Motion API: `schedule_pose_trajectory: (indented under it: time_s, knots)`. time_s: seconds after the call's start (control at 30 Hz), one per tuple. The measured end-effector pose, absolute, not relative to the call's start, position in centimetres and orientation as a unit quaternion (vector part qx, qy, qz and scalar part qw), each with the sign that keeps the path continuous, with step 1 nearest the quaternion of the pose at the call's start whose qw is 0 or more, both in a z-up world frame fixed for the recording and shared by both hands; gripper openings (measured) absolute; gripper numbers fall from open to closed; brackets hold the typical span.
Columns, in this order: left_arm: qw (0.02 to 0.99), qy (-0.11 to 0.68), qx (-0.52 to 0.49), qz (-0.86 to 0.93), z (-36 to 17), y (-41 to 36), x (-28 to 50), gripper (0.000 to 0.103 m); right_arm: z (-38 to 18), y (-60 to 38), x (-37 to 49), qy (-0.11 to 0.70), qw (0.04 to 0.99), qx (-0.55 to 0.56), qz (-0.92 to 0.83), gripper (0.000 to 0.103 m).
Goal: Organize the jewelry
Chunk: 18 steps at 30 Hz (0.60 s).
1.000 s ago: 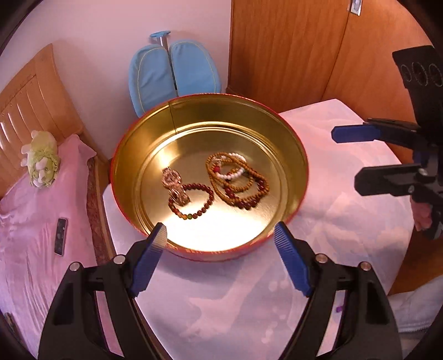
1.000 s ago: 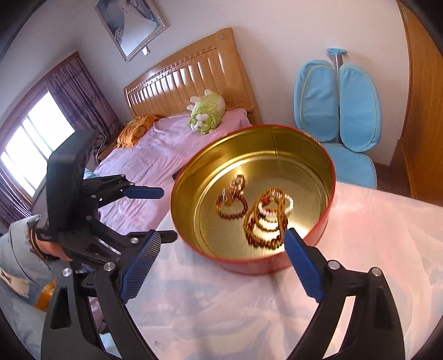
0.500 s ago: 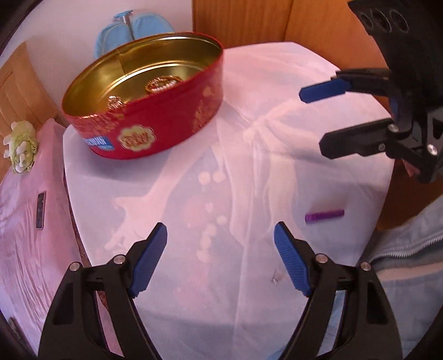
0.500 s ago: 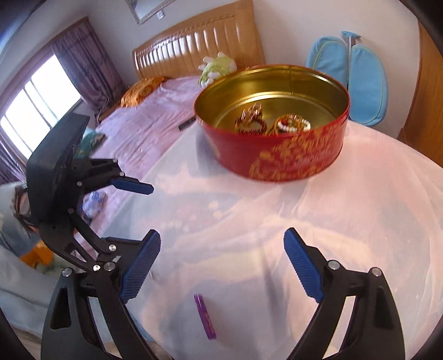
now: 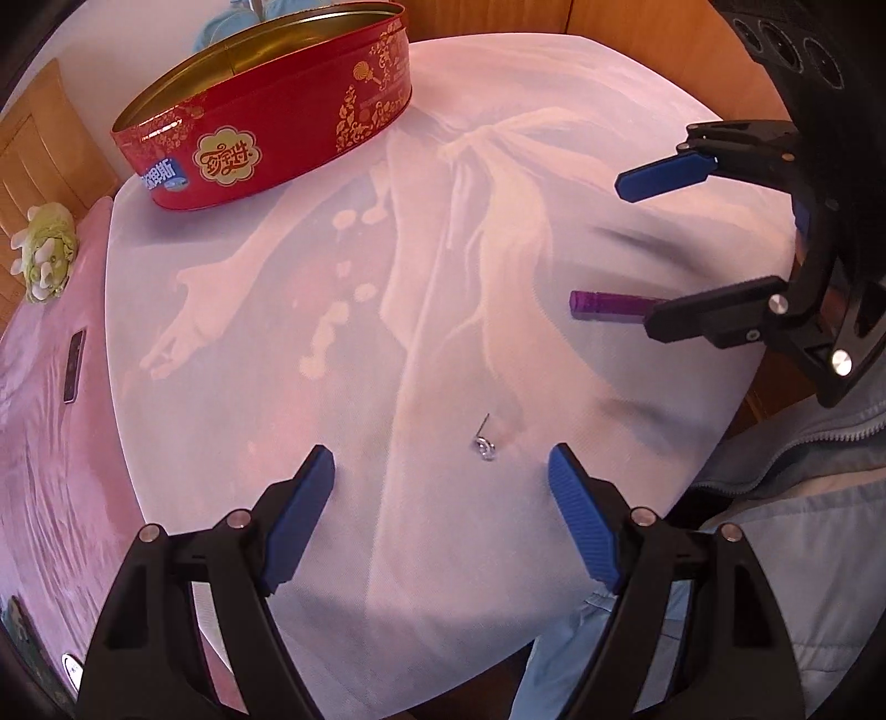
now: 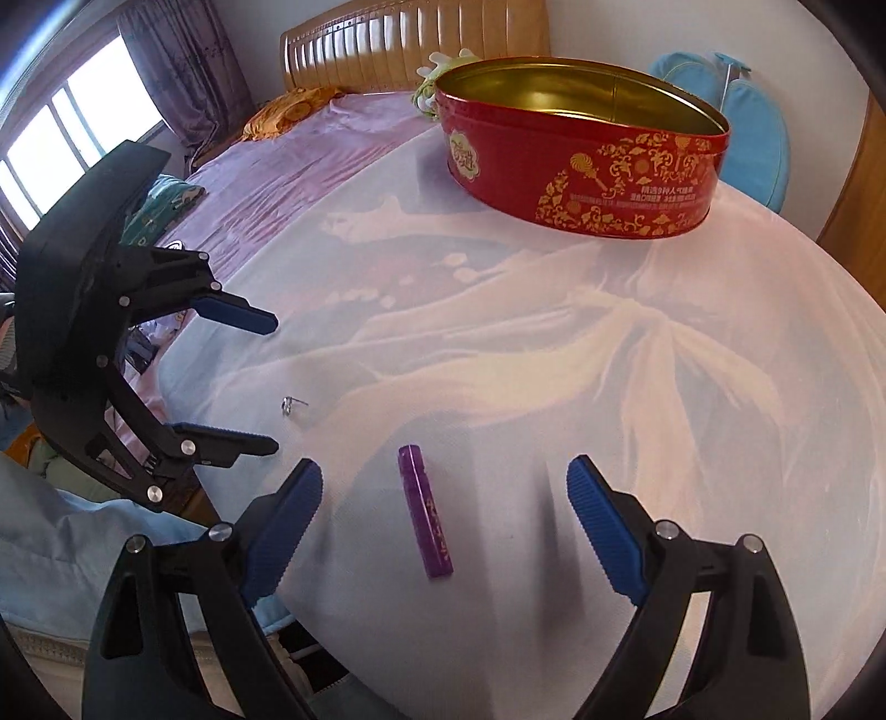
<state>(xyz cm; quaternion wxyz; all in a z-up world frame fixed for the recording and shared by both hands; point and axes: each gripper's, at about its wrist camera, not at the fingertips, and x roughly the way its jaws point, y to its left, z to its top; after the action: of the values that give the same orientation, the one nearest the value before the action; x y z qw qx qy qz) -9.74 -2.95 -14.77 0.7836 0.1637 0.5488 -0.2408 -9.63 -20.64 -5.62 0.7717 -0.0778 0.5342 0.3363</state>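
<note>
**Both tongs spread above a cloth-covered bench**

The bench (image 5: 454,554) is covered by a pale cloth printed with a faint figure. A red tin (image 5: 266,127) with gold ornament and a gold interior is set at the far edge; its contents cannot be seen from this angle. A small silver earring (image 5: 483,440) lies on the cloth between and just ahead of the spread left tongs (image 5: 441,471), untouched. A purple tube (image 6: 425,518) lies lengthwise between the open right tongs (image 6: 444,484), also not gripped.

Beyond the bench a bed (image 6: 310,149) with a pink sheet and a slatted wooden headboard is seen, with a green plush toy (image 5: 47,252) and a dark phone (image 5: 73,365) on it. A curtained window (image 6: 83,116), a blue chair (image 6: 758,127) and wooden panelling (image 5: 637,33) complete the room.
</note>
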Motion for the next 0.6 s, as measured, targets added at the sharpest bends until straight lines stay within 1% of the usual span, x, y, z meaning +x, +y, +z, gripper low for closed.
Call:
schedule_pose_trajectory:
  time_s: [0.07, 0.17, 0.23, 0.27, 0.3, 0.33, 0.37, 0.4, 0.43, 0.47, 0.53, 0.6]
  knots:
    - [0.789, 0.544, 0.161, -0.237, -14.8, -3.0, -10.0, 0.078, -6.0, -20.5, -10.0, 0.532, 0.775, -0.081, 0.332, 0.084]
    - [0.795, 0.537, 0.163, -0.228, -15.1, -3.0, -10.2, 0.078, -6.6, -20.4, -10.2, 0.532, 0.778, -0.084, 0.323, 0.081]
    - [0.802, 0.529, 0.159, -0.226, -15.1, -2.9, -10.4, 0.078, -6.9, -20.3, -10.3, 0.534, 0.777, -0.083, 0.323, 0.075]
    - [0.807, 0.524, 0.157, -0.222, -15.1, -2.8, -10.4, 0.078, -7.0, -20.3, -10.4, 0.535, 0.776, -0.084, 0.323, 0.068]
    - [0.811, 0.519, 0.153, -0.221, -15.1, -2.6, -10.6, 0.078, -7.1, -20.3, -10.5, 0.534, 0.777, -0.087, 0.322, 0.058]
    - [0.813, 0.517, 0.148, -0.222, -15.1, -2.5, -10.6, 0.069, -7.3, -20.3, -10.6, 0.535, 0.776, -0.091, 0.321, 0.054]
    - [0.816, 0.513, 0.14, -0.227, -15.0, -2.4, -10.7, 0.064, -7.2, -20.3, -10.8, 0.531, 0.779, -0.095, 0.321, 0.045]
    - [0.819, 0.509, 0.138, -0.227, -14.8, -2.3, -10.9, 0.047, -7.2, -20.3, -11.0, 0.529, 0.78, -0.097, 0.321, 0.03]
    - [0.821, 0.506, 0.137, -0.228, -14.7, -2.2, -11.0, 0.028, -7.2, -20.2, -11.1, 0.53, 0.776, -0.098, 0.327, 0.018]
    - [0.82, 0.507, 0.134, -0.23, -14.6, -2.1, -11.1, 0.021, -7.2, -20.2, -11.3, 0.53, 0.775, -0.1, 0.329, 0.011]
    - [0.818, 0.509, 0.129, -0.237, -14.6, -2.0, -11.1, 0.007, -7.2, -20.0, -11.7, 0.525, 0.776, -0.106, 0.332, 0.011]
    - [0.816, 0.509, 0.128, -0.243, -14.6, -1.9, -11.2, 0.006, -7.1, -19.9, -11.8, 0.526, 0.776, -0.105, 0.332, 0.011]
